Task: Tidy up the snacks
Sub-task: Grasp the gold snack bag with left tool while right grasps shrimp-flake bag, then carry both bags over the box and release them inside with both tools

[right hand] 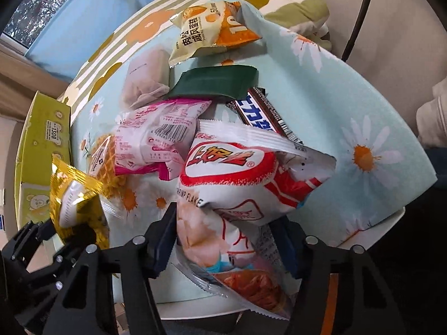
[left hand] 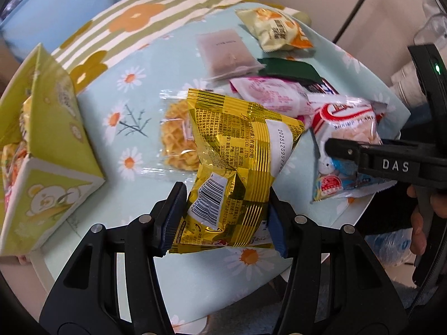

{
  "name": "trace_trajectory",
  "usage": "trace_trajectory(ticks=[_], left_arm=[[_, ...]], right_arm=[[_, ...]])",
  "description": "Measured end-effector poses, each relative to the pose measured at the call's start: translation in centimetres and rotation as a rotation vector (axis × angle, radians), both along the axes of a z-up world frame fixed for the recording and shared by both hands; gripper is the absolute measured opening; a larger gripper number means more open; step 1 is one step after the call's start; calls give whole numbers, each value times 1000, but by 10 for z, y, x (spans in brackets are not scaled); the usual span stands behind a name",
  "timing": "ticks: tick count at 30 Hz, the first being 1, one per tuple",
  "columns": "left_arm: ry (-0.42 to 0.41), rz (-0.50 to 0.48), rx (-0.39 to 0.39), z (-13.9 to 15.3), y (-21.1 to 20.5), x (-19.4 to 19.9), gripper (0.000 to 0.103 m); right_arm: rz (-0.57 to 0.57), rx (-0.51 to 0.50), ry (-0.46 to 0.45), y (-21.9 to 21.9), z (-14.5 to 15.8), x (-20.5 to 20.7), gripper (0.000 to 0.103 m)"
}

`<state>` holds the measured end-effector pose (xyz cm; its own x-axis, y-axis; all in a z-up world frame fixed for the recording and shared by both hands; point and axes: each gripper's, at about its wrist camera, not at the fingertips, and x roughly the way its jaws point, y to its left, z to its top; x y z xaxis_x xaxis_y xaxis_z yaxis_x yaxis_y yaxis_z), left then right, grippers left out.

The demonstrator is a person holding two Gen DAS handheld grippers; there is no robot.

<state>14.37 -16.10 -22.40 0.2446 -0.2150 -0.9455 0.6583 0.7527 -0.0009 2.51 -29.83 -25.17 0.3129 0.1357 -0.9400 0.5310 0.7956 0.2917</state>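
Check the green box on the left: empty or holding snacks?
Holding snacks: the green box is open-topped, with packets visible inside. How full, cannot tell.

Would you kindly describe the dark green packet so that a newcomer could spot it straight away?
Start at the daisy-print tablecloth and go to the heap of snacks in its middle. On the far side of the heap, just before the cream-and-orange bag, lies the dark green packet, flat, beside the brown chocolate bar. It alone is plain and dark, with no visible print.
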Motion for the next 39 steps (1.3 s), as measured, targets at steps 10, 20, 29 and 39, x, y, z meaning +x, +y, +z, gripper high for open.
trace_trajectory(ticks=[10, 20, 29, 39], left_arm=[[-24, 68, -37, 20, 3, -3, 51], [-76, 232, -138, 66, 26, 6, 51], [-187, 441, -209, 125, 104, 34, 51], [-222, 625, -230, 144, 224, 95, 51]], right_arm=[[23, -13, -54, -4, 23, -14, 55], [174, -101, -176, 4, 81, 9, 55], [378, -87, -322, 57, 133, 73, 54], [522, 26, -409, 165, 158, 155, 54]])
